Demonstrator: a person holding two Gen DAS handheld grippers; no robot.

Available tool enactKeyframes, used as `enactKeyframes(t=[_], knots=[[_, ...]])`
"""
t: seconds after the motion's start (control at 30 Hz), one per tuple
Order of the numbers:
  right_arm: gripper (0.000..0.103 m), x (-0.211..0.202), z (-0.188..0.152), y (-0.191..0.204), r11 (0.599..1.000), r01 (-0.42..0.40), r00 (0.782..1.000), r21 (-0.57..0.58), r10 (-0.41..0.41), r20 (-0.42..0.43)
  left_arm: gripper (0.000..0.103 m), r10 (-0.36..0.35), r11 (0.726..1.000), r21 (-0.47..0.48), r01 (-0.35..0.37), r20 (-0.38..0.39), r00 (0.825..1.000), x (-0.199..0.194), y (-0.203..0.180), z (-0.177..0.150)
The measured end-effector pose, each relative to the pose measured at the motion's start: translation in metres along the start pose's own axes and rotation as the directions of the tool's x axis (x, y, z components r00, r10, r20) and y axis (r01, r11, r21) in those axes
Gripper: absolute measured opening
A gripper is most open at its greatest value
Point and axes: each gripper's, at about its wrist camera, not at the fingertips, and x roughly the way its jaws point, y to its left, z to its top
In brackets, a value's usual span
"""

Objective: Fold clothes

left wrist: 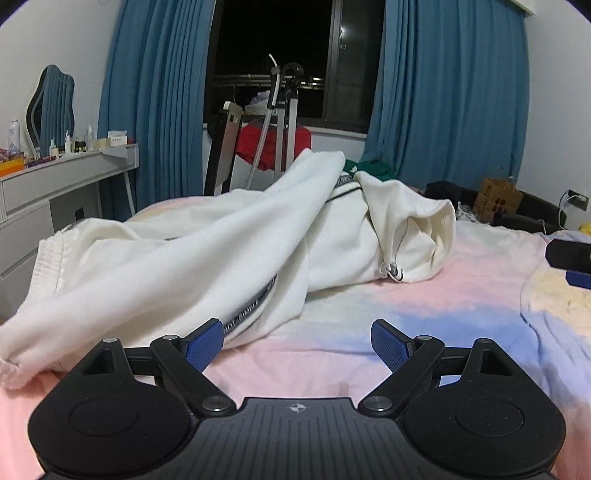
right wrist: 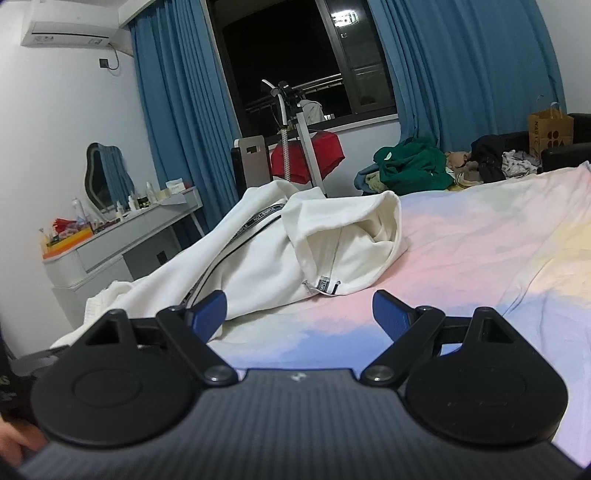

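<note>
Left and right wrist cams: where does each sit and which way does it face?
Left wrist: low over the bed, facing the window; open left gripper shows by the white jacket, right gripper at the frame's right edge.
Right wrist: low over the bed, same facing; open right gripper shows.
Shared: jacket, blue curtains, dresser.

Landmark: dark window, night outside.
Either side of window: blue curtains, hanging to the floor.
Left of window: white wall, air conditioner mounted high.
Lower left of window: grey dressing table with bottles, wavy-edged mirror on top.
Below window: standing rack with red cloth.
Foreground, before window: bed sheet, pink, blue, yellow.
</note>
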Motion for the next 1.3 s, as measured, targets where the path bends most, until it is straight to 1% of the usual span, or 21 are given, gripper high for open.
enactKeyframes(t=[0.1, 0.2, 0.27, 0.37, 0.47, 0.6, 0.73, 0.8, 0.87, 1.0, 1.03, 1.1, 1.17, 1.27, 1.3], knots=[[0.087, -0.002, -0.001, 0.001, 1.000, 0.011, 1.000, -0.003, -0.011, 0.002, 0.088, 0.002, 1.000, 0.018, -0.002, 0.000, 1.000, -0.002, -0.001, -0.003], [0.087, -0.004, -0.002, 0.001, 1.000, 0.015, 1.000, 0.011, -0.015, -0.010, 0.086, -0.025, 1.000, 0.010, 0.025, -0.004, 1.000, -0.004, 0.000, -0.004], [0.087, -0.008, -0.002, 0.001, 0.999, 0.016, 1.000, 0.033, -0.015, -0.018, 0.086, -0.029, 1.000, 0.000, 0.029, -0.011, 1.000, -0.004, 0.002, -0.003], [0.087, -0.013, -0.004, 0.003, 0.998, 0.019, 0.999, 0.057, -0.018, -0.027, 0.086, -0.006, 1.000, 0.011, 0.006, -0.015, 1.000, -0.005, 0.002, -0.004], [0.087, -0.016, -0.005, 0.006, 0.998, 0.031, 0.999, 0.058, -0.029, -0.030, 0.086, 0.002, 1.000, 0.009, -0.002, -0.022, 1.000, -0.005, 0.002, -0.006], [0.087, -0.020, -0.005, 0.010, 0.998, 0.032, 0.999, 0.059, -0.030, -0.034, 0.086, 0.031, 0.999, 0.019, -0.030, -0.035, 0.999, -0.001, 0.001, -0.007], [0.087, -0.025, -0.004, 0.006, 0.996, 0.023, 0.999, 0.090, -0.020, -0.034, 0.086, 0.033, 0.999, 0.008, -0.033, -0.043, 0.999, 0.009, 0.000, -0.009], [0.087, -0.026, -0.003, -0.001, 0.992, 0.020, 0.999, 0.126, -0.015, -0.039, 0.086, 0.040, 0.999, 0.027, -0.039, -0.040, 0.998, 0.016, -0.006, -0.009], [0.087, -0.026, -0.003, -0.008, 0.986, 0.024, 0.999, 0.162, -0.017, -0.044, 0.086, 0.054, 0.996, 0.080, -0.050, -0.036, 0.998, 0.026, -0.014, -0.007], [0.087, -0.020, -0.003, -0.023, 0.967, 0.047, 0.997, 0.251, -0.028, -0.077, 0.084, 0.073, 0.985, 0.158, -0.075, 0.022, 0.997, 0.053, -0.032, 0.004], [0.087, -0.019, -0.004, -0.028, 0.960, 0.046, 0.996, 0.277, -0.024, -0.083, 0.084, 0.077, 0.985, 0.154, -0.083, 0.045, 0.996, 0.062, -0.036, 0.008], [0.087, -0.017, -0.007, -0.035, 0.950, 0.045, 0.996, 0.308, -0.018, -0.090, 0.079, 0.106, 0.977, 0.180, -0.116, 0.064, 0.992, 0.085, -0.047, 0.017], [0.087, -0.011, -0.009, -0.041, 0.946, 0.055, 0.995, 0.318, -0.024, -0.101, 0.077, 0.133, 0.965, 0.212, -0.156, 0.116, 0.984, 0.104, -0.058, 0.034], [0.087, 0.001, -0.012, -0.049, 0.940, 0.078, 0.992, 0.331, -0.042, -0.116, 0.077, 0.159, 0.956, 0.212, -0.202, 0.201, 0.967, 0.129, -0.070, 0.065], [0.087, 0.006, -0.012, -0.052, 0.937, 0.081, 0.992, 0.340, -0.042, -0.121, 0.077, 0.172, 0.950, 0.222, -0.221, 0.218, 0.961, 0.139, -0.074, 0.075]])
